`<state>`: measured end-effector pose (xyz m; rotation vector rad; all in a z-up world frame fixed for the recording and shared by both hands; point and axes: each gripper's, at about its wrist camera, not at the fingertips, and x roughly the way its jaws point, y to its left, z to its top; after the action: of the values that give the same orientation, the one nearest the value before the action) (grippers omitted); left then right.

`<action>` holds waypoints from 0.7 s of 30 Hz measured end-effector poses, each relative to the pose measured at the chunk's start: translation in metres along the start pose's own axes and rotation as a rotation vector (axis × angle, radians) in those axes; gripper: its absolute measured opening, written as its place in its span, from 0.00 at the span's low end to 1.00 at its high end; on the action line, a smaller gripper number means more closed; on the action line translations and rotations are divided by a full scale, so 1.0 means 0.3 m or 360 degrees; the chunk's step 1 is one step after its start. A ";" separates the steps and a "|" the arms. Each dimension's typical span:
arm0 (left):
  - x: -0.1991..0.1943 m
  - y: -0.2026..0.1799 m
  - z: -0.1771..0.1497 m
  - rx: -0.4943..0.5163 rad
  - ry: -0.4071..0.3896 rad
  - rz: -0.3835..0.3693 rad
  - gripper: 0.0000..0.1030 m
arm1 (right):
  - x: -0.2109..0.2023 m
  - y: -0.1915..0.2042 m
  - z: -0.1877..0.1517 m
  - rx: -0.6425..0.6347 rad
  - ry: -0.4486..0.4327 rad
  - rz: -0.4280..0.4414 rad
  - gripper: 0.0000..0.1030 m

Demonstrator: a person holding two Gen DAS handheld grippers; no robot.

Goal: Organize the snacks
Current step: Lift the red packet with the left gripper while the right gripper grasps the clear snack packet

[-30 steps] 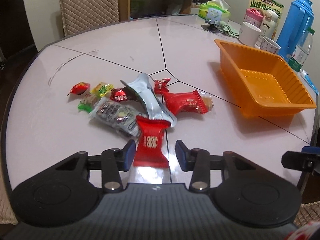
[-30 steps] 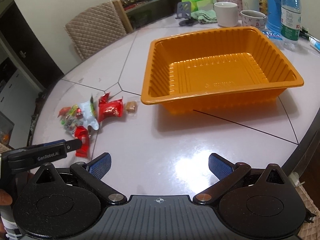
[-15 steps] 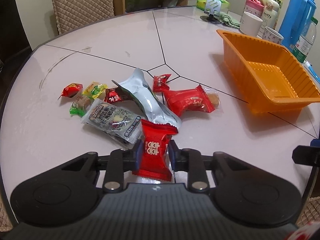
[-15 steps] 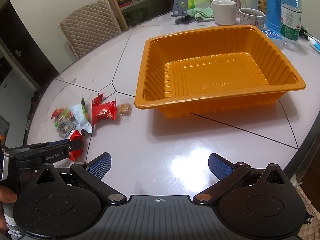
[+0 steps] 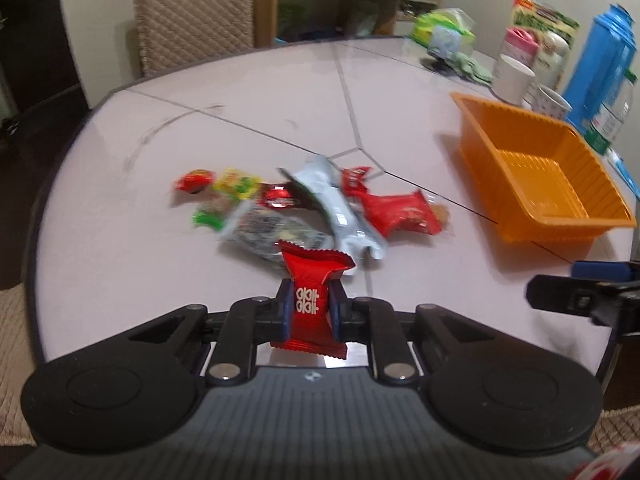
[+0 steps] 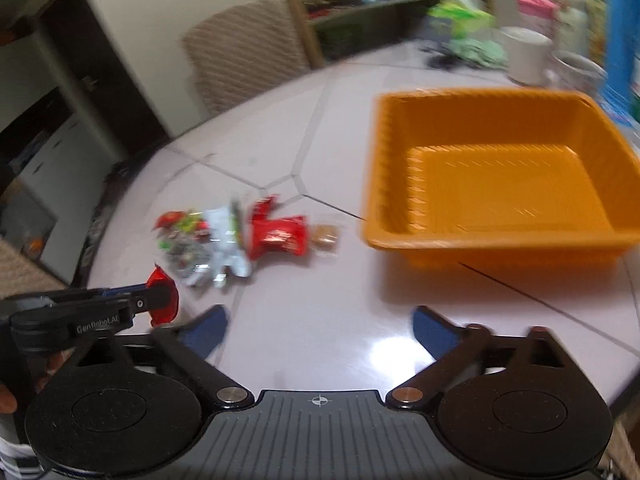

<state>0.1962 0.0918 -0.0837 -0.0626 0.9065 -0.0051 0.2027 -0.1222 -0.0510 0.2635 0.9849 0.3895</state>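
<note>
A red snack packet [image 5: 310, 300] sits low in the middle of the left wrist frame, pinched at its waist by the left claw [image 5: 308, 310], whose pads press in on both sides; the packet's crimped ends flare above and below the grip. Just beyond it, toward the middle of the frame, the rest of the snack pile [image 5: 320, 208] lies on the pale counter [image 5: 120, 240]: red, green, yellow and silver wrappers overlapping one another. An orange tray [image 5: 532, 176] stands at the right, apart from the pile, with nothing inside it. In the right wrist frame the right claw [image 6: 320, 328] is wide and closing, with only bare counter between its blue pads.
</note>
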 end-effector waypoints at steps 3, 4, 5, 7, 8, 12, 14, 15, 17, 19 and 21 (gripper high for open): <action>-0.027 0.055 0.003 -0.0061 -0.0012 0.0061 0.16 | 0.048 0.057 0.017 -0.0111 0.0007 0.0086 0.76; -0.035 0.076 0.003 -0.0082 -0.0019 0.0080 0.16 | 0.062 0.078 0.024 -0.0155 0.0001 0.0121 0.69; -0.043 0.097 0.004 -0.0105 -0.0025 0.0098 0.16 | 0.078 0.101 0.031 -0.0204 -0.0002 0.0157 0.63; -0.055 0.136 0.005 -0.0148 -0.0031 0.0132 0.16 | 0.114 0.146 0.046 -0.0302 0.0000 0.0217 0.58; -0.060 0.157 0.005 -0.0167 -0.0032 0.0147 0.16 | 0.134 0.170 0.055 -0.0348 -0.0003 0.0244 0.56; -0.070 0.222 0.004 -0.0221 -0.0036 0.0202 0.16 | 0.221 0.254 0.084 -0.0497 0.0014 0.0345 0.51; -0.072 0.250 0.002 -0.0243 -0.0038 0.0220 0.15 | 0.272 0.288 0.099 -0.0561 0.0032 0.0380 0.48; -0.072 0.263 0.001 -0.0253 -0.0037 0.0227 0.15 | 0.295 0.308 0.105 -0.0597 0.0043 0.0388 0.48; -0.071 0.283 -0.001 -0.0271 -0.0032 0.0238 0.15 | 0.346 0.343 0.114 -0.0662 0.0064 0.0401 0.47; -0.068 0.303 -0.001 -0.0283 -0.0031 0.0245 0.15 | 0.388 0.356 0.119 -0.0692 0.0087 0.0389 0.47; -0.067 0.319 -0.002 -0.0296 -0.0029 0.0247 0.15 | 0.422 0.369 0.119 -0.0714 0.0113 0.0386 0.47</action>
<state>0.1812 0.1880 -0.0736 -0.1649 0.8899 0.2238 0.2732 0.0309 -0.0847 -0.0401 0.9102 0.8316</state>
